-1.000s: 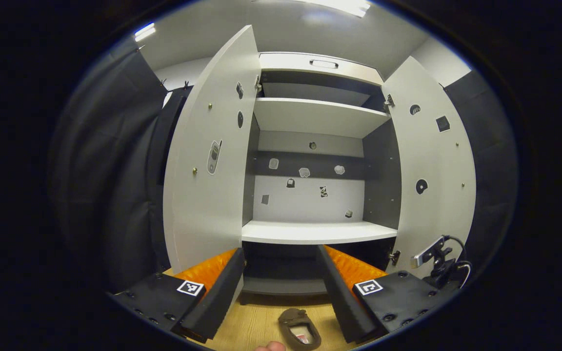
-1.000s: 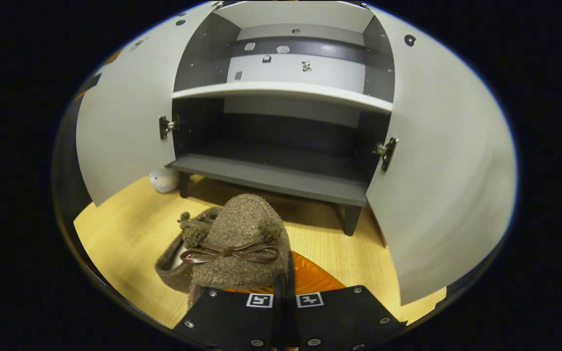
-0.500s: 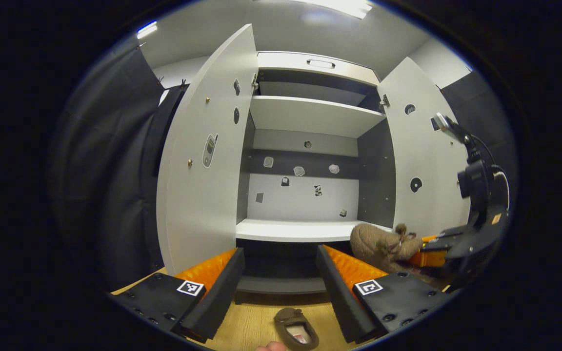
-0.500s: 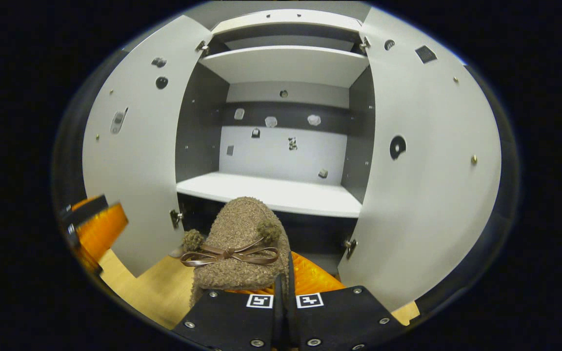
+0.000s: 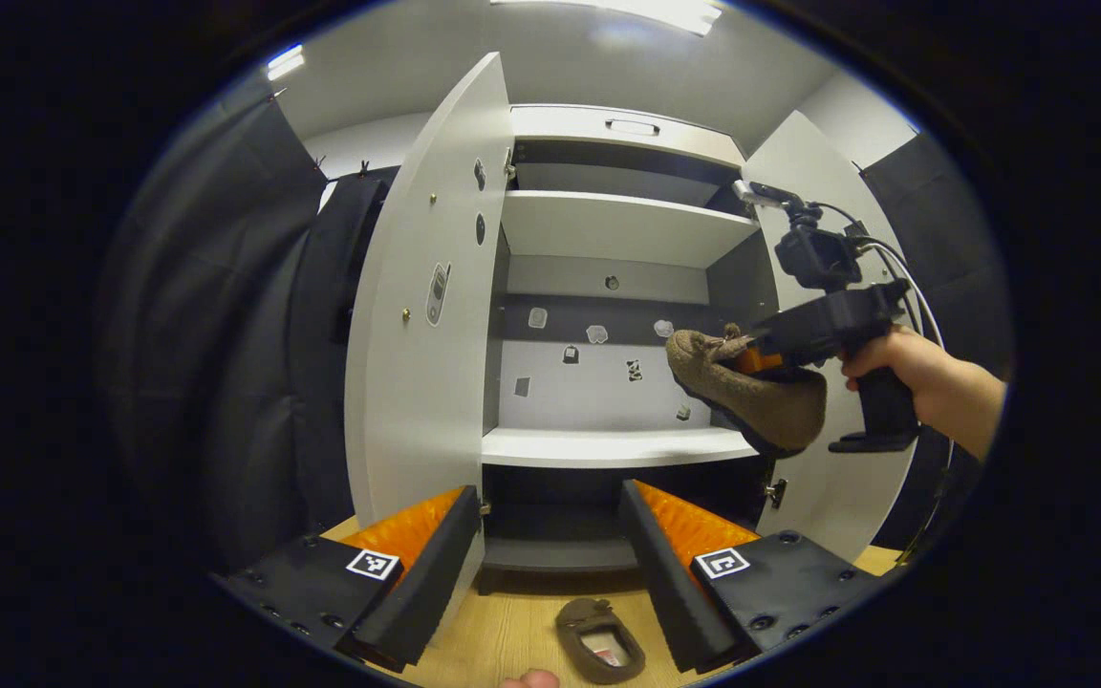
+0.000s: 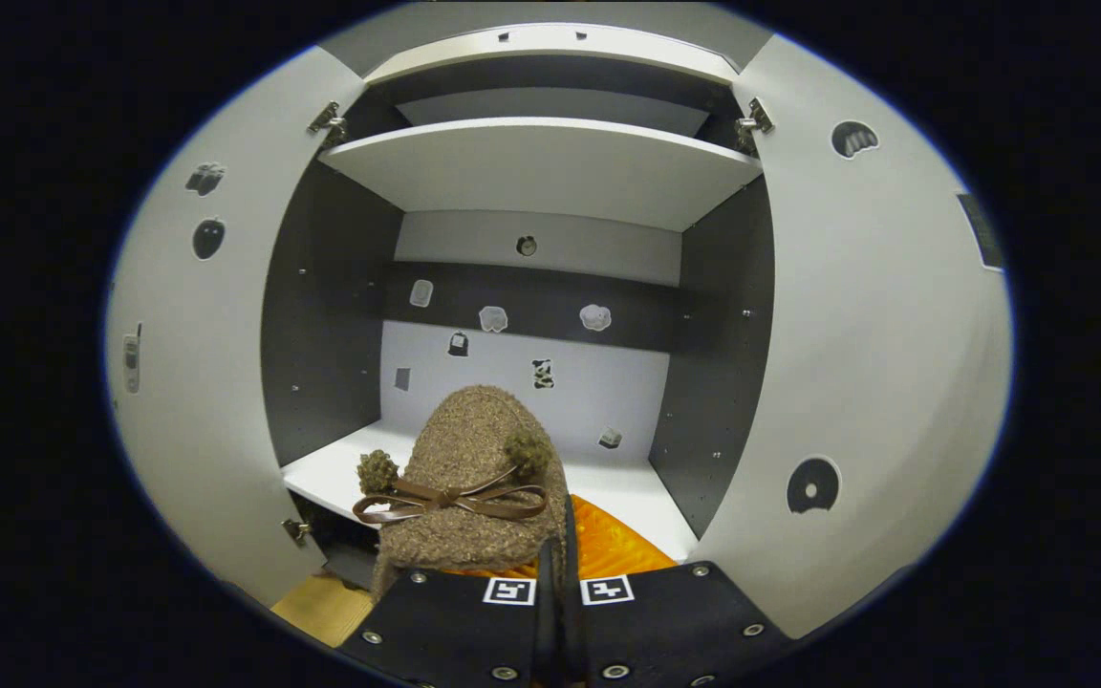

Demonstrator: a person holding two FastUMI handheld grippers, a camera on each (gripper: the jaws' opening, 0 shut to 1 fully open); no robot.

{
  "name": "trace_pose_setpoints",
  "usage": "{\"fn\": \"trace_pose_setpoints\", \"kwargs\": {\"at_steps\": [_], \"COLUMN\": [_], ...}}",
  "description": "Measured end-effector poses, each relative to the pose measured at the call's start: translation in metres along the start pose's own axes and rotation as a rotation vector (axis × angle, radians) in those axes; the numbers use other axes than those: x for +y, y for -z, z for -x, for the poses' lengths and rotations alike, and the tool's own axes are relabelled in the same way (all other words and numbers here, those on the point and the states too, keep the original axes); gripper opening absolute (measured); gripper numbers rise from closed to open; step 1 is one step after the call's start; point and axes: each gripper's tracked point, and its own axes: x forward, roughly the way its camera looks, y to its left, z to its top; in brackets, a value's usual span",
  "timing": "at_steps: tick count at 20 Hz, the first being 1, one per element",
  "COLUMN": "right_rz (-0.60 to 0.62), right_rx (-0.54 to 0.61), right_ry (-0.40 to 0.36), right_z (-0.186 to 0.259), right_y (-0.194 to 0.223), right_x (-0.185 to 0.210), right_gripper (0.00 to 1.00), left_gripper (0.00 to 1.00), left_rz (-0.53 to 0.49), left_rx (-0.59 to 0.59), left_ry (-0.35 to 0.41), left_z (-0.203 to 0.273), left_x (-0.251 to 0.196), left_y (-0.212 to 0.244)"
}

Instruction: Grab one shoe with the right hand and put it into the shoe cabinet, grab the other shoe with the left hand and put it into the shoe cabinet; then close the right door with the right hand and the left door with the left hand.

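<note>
While the right tool [image 6: 558,554] pinches the rear rim of one fuzzy brown shoe [image 6: 464,478], its fingers nearly closed on that thin edge, the shoe hangs toe-forward in the mouth of the shoe cabinet [image 6: 550,172], above the front of the middle shelf [image 6: 627,497] and not yet resting on it. Seen from the left gripper view, the same shoe [image 5: 746,397] tilts toe-up and heel-down beside the right door [image 5: 837,478], with the holding hand [image 5: 904,368] behind it. It looks light and soft, a fleecy upper with a small bow, so the collar will likely fold under the grip and the toe may droop or swing; a hold at the heel edge seems adequate for so light a load, though a gentle set-down would keep it from tipping. The left tool [image 5: 550,535] waits with its fingers wide apart and nothing between them, low in front of the cabinet. The other shoe [image 5: 600,642] lies on the wooden floor [image 5: 503,631] just below it, opening upward, and its heel collar appears the easiest place to take. Both doors stand open.
</note>
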Motion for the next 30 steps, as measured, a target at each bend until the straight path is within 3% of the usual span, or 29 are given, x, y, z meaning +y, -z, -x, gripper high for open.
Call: {"fn": "trace_pose_setpoints", "kwargs": {"at_steps": [3,7,14,17,20,25,26,28,30], "right_rz": [-0.025,-0.085,-0.179,-0.198,-0.195,-0.182,-0.185,-0.179,-0.161], "right_rx": [0.047,0.183,0.370,0.385,0.396,0.396,0.397,0.388,0.379], "right_ry": [0.050,0.079,0.142,0.148,0.121,0.102,0.094,0.084,0.069], "right_z": [-0.055,-0.103,-0.153,-0.160,-0.163,-0.158,-0.156,-0.150,-0.142], "right_y": [-0.004,0.023,0.082,0.087,0.091,0.090,0.089,0.083,0.078], "right_x": [-0.013,-0.015,-0.028,-0.034,-0.031,-0.033,-0.033,-0.035,-0.034], "right_gripper": [0.03,0.03,0.03,0.05,0.17,0.26,0.38,0.52,0.51], "left_gripper": [0.96,0.97,0.96,0.96,0.96,0.99,0.96,0.96,0.96], "left_rz": [-0.008,0.012,0.001,-0.006,0.006,0.027,0.028,0.029,0.031], "left_rx": [0.004,0.013,0.026,0.037,0.049,0.060,0.059,0.059,0.059], "left_ry": [0.002,0.015,0.003,-0.025,-0.044,-0.047,-0.044,-0.037,-0.027], "left_z": [0.004,0.007,0.007,0.006,0.004,0.002,0.001,0.000,0.000], "left_x": [0.001,-0.005,0.001,0.013,0.022,0.023,0.022,0.019,0.014], "left_y": [0.003,0.006,0.012,0.017,0.021,0.026,0.026,0.026,0.026]}}
